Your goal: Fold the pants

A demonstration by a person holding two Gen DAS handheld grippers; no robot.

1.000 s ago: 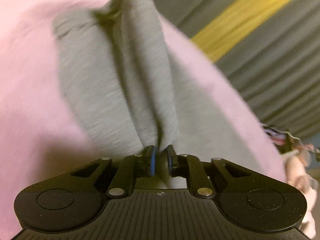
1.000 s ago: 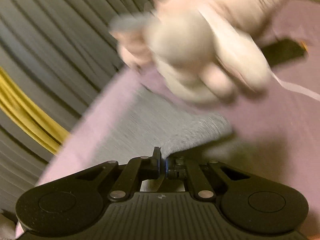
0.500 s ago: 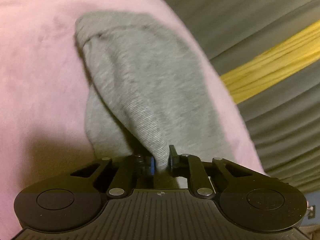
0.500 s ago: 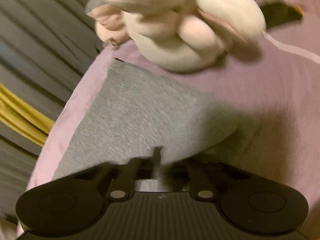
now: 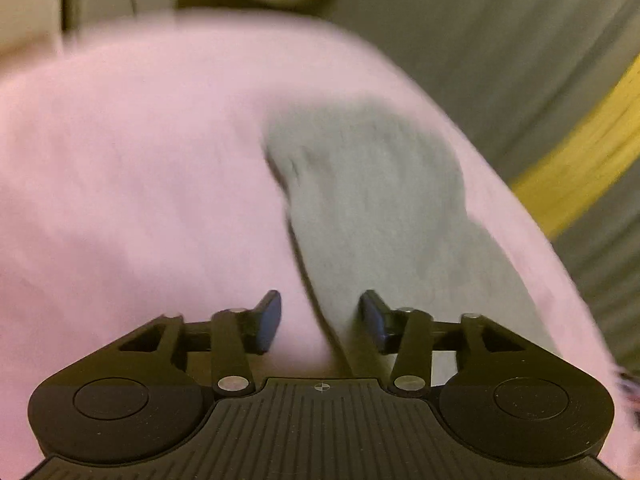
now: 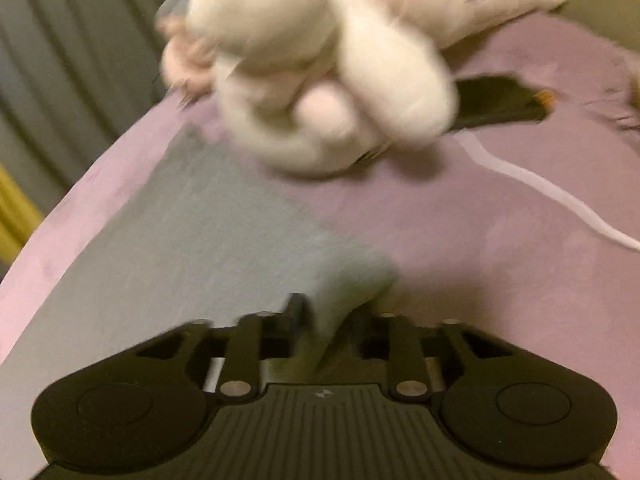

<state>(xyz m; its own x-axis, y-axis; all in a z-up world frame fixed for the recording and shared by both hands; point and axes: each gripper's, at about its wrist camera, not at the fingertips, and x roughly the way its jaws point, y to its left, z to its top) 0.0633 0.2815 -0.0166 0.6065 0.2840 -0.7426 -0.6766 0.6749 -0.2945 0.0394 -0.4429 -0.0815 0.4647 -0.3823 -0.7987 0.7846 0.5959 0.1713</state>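
The grey pants [image 5: 384, 200] lie folded on the pink bedsheet [image 5: 140, 180], near its edge. My left gripper [image 5: 320, 324] is open above the pants' near edge, with the cloth lying loose between the fingers. In the right wrist view the grey pants [image 6: 192, 240] spread flat to the left. My right gripper [image 6: 328, 320] is open, and a raised corner of the pants lies between its fingers. Both views are blurred.
A white and pink plush toy [image 6: 320, 68] lies on the sheet just beyond the pants. A black object [image 6: 500, 104] and a white cable [image 6: 540, 192] lie to the right. A grey curtain with a yellow stripe [image 5: 580, 156] hangs past the bed edge.
Both grippers have opened and let go of the pants. The pants now lie flat on the sheet, and both grippers have drawn back a little.
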